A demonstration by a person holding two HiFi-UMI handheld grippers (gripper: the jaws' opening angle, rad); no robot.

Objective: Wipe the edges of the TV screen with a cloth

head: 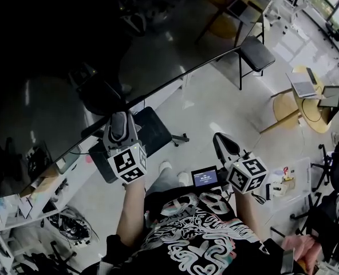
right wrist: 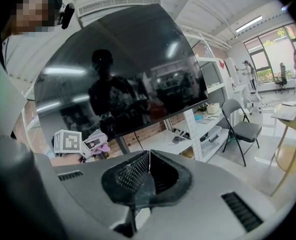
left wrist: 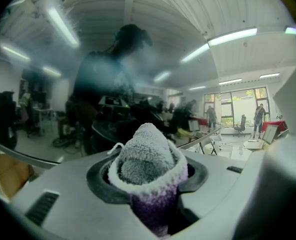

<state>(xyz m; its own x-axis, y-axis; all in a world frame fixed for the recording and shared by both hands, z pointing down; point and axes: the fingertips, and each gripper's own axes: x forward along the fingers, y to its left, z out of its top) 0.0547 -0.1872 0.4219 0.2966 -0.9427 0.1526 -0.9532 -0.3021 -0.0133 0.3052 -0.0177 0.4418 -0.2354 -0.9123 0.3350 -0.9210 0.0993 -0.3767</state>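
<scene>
Two grippers up. Your left gripper (head: 119, 128) has its jaws clamped on a grey cloth (left wrist: 147, 154) near the TV screen (head: 55, 62) lower edge, centre-left of frame. The right gripper (right wrist: 148, 170) has its jaws closed and empty.

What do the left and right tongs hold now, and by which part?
The left tongs hold a fluffy cloth by its purple lower part; its grey end sticks out. The right tongs are shut on nothing.

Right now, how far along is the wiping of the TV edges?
Done: the cloth is clamped in the left gripper. In hand: it is held close to the TV screen, near its lower edge; contact cannot be told. Left: no wiped stretch is visible, so possibly every edge. The right gripper is shut, empty.
</scene>
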